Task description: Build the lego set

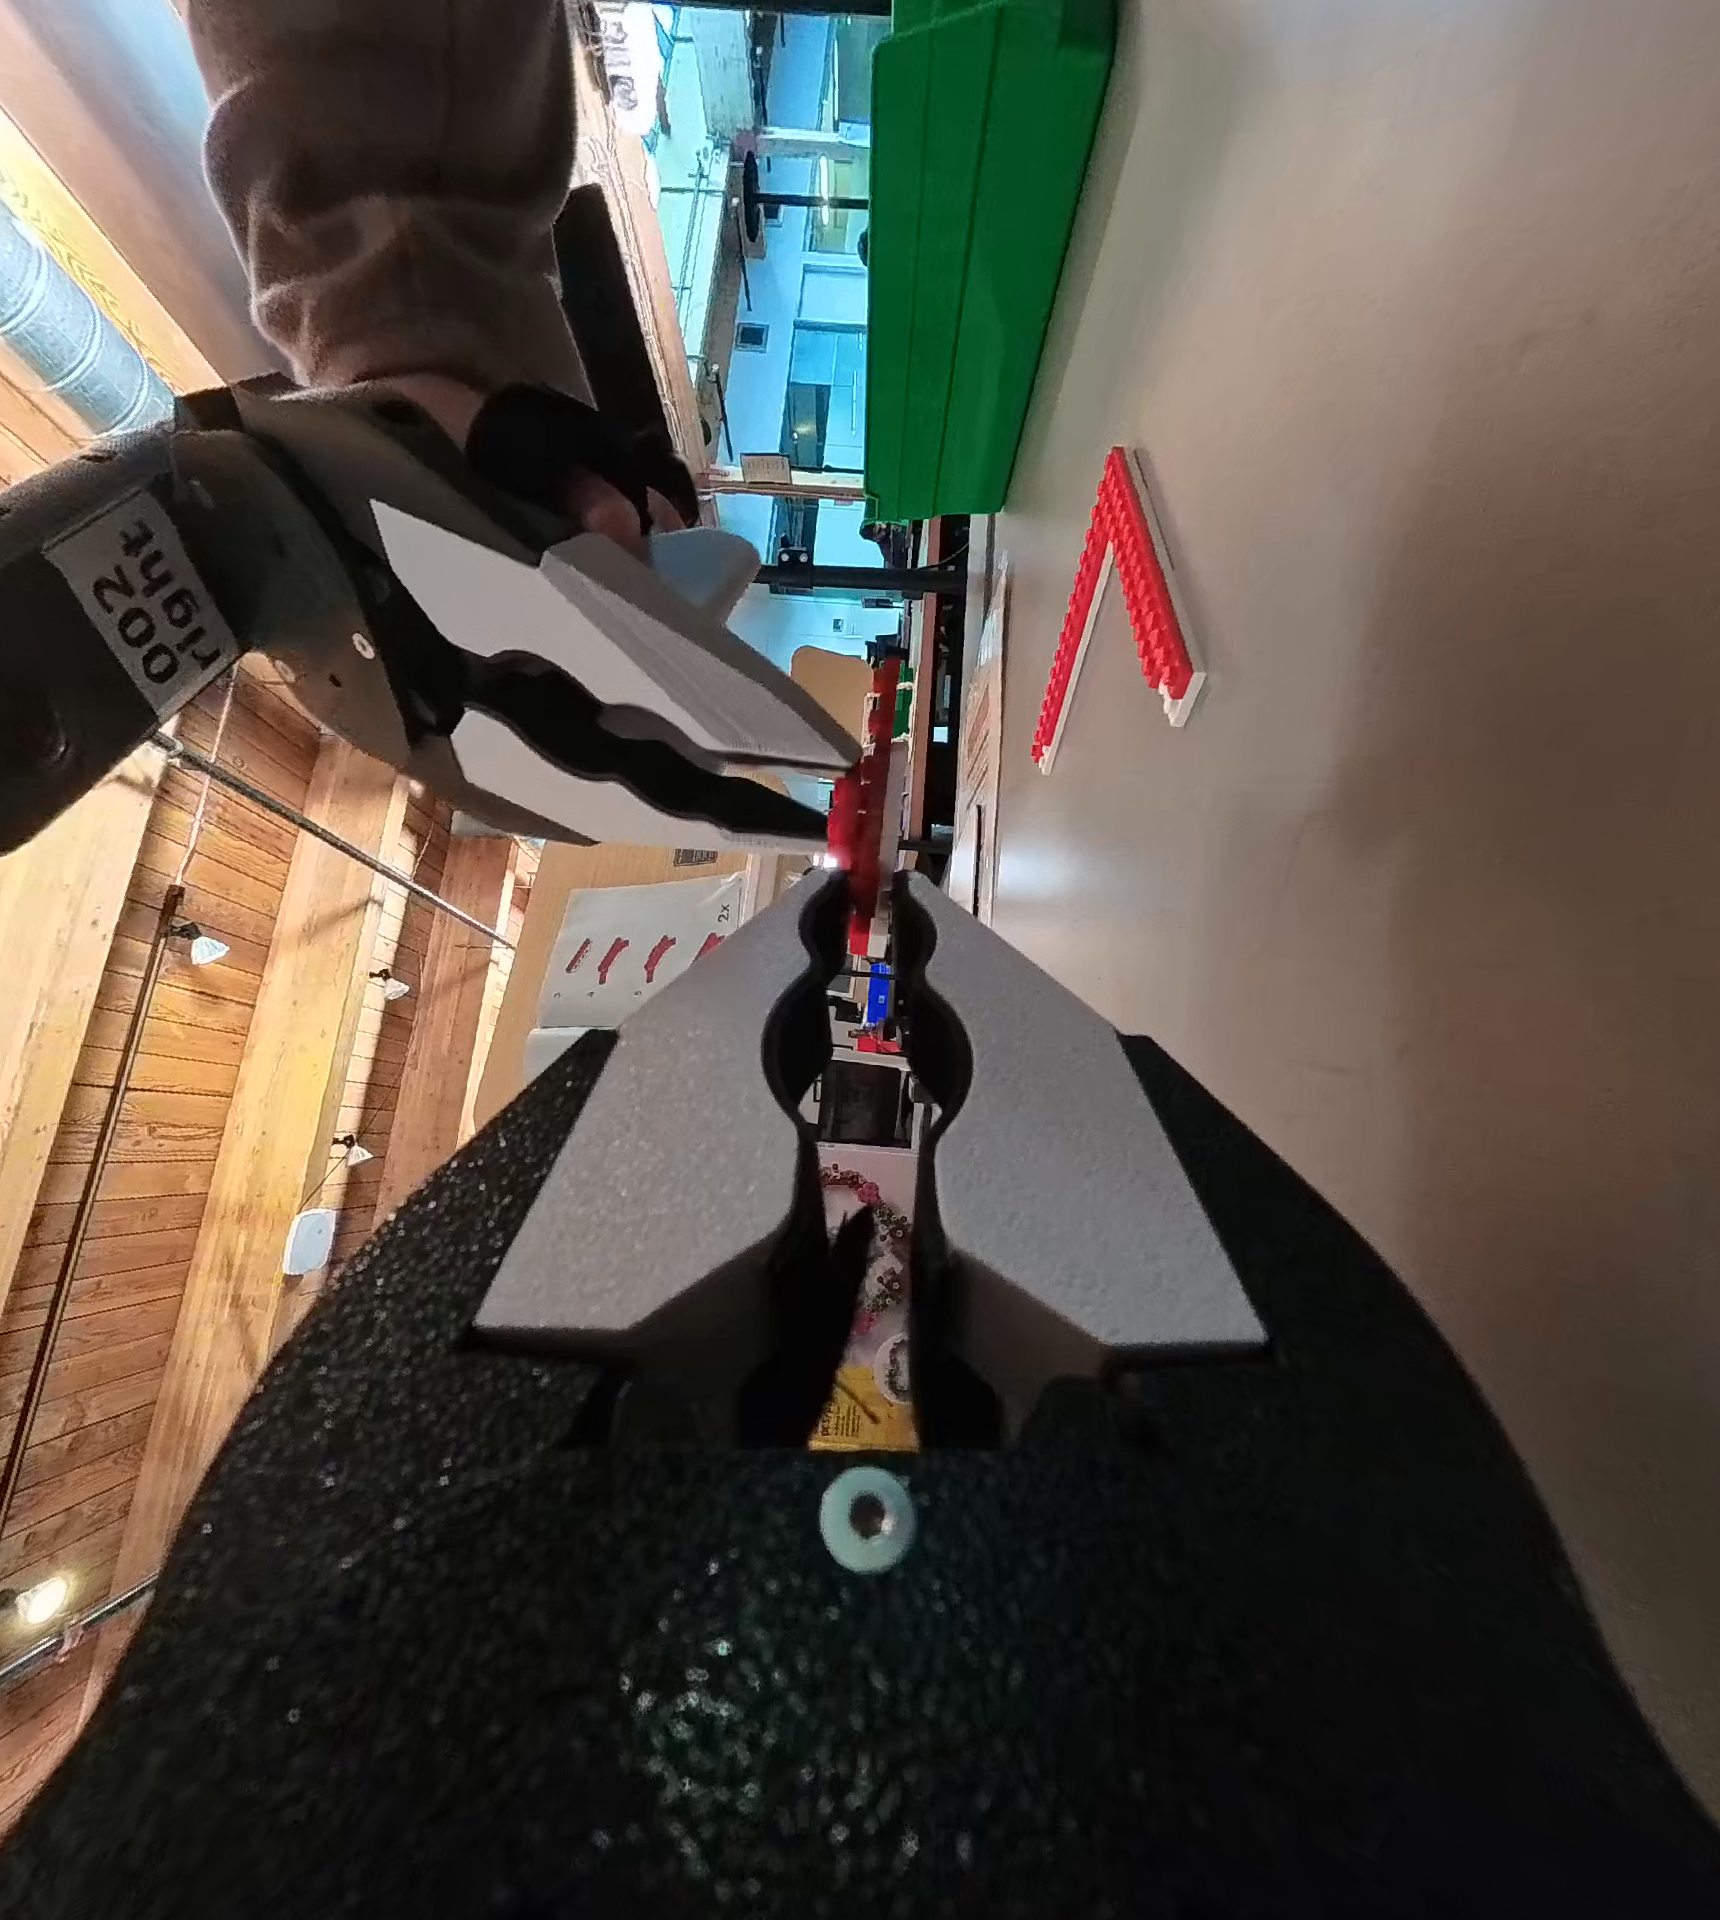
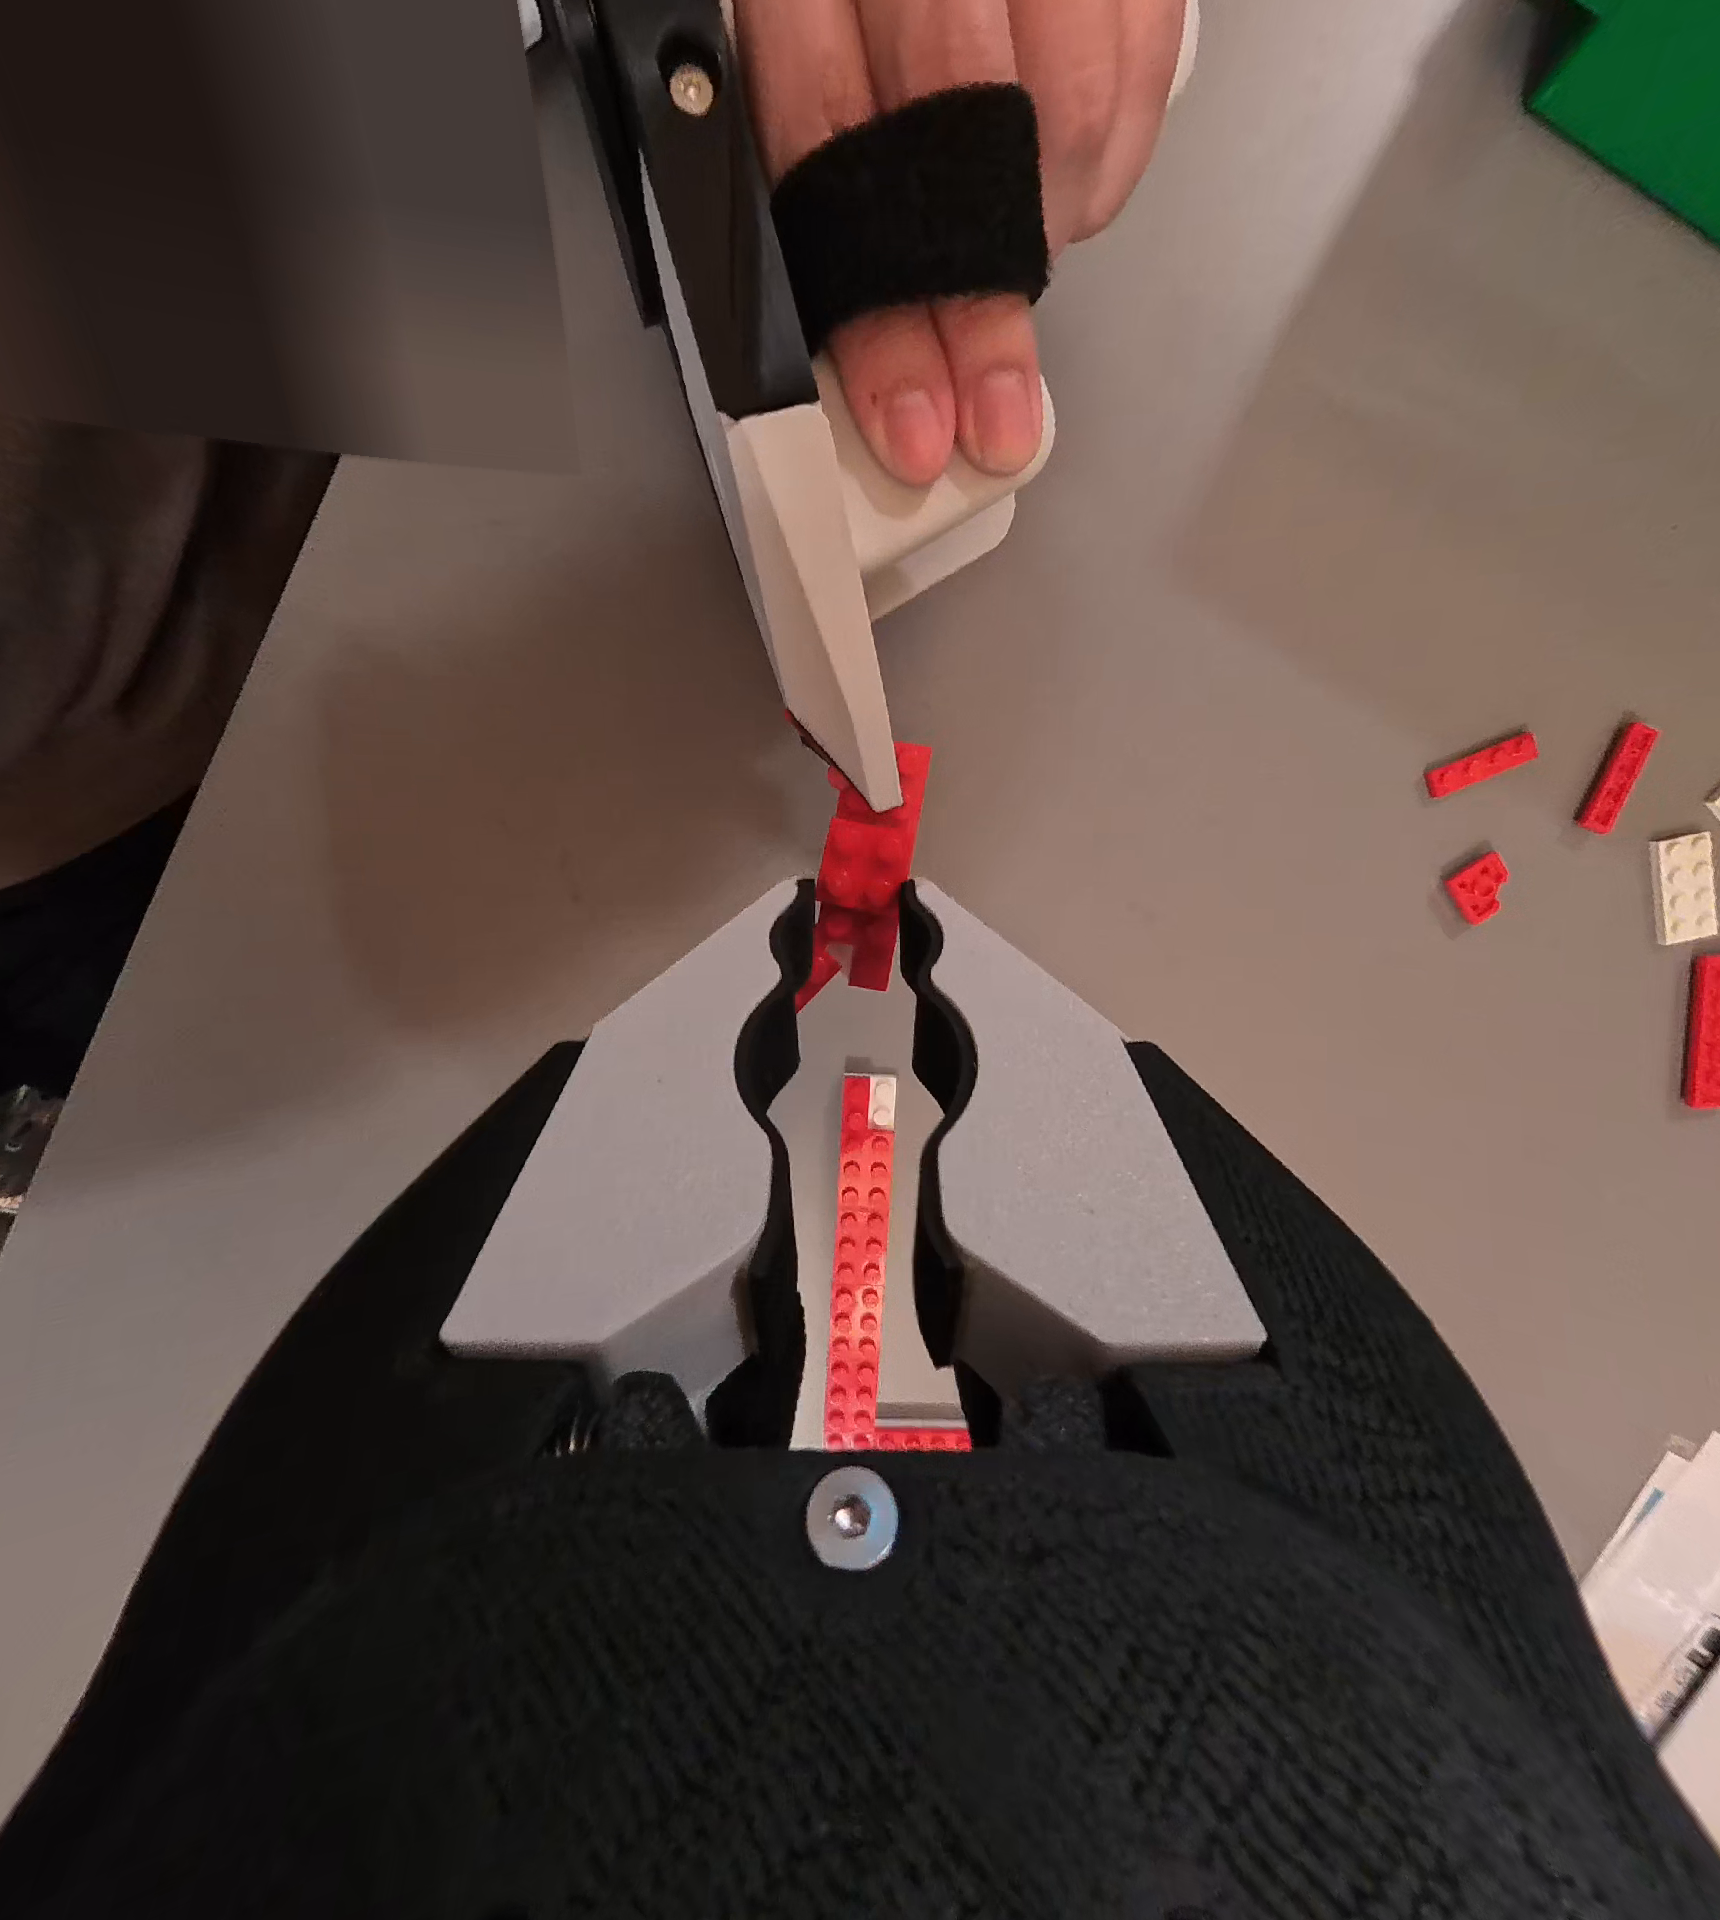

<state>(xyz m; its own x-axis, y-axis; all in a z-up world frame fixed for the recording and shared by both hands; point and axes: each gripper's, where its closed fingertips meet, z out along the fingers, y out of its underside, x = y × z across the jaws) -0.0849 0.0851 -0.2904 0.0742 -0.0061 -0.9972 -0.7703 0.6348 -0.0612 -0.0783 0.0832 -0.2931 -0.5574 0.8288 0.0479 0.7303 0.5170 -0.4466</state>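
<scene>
Both the left gripper (image 1: 868,881) and right gripper (image 2: 858,885) pinch one small red brick cluster (image 2: 871,857) above the grey table (image 2: 1251,520), an angled red-and-white strip (image 1: 1121,613) beneath, loose red and white plates (image 2: 1687,894) scattered well aside.

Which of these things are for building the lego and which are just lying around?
For the build:
- left hand-held gripper and right hand-held gripper, both pinching the small red lego piece
- red-and-white angled lego strip
- loose red and white bricks

Just lying about:
- green block
- white papers at the table edge
</scene>
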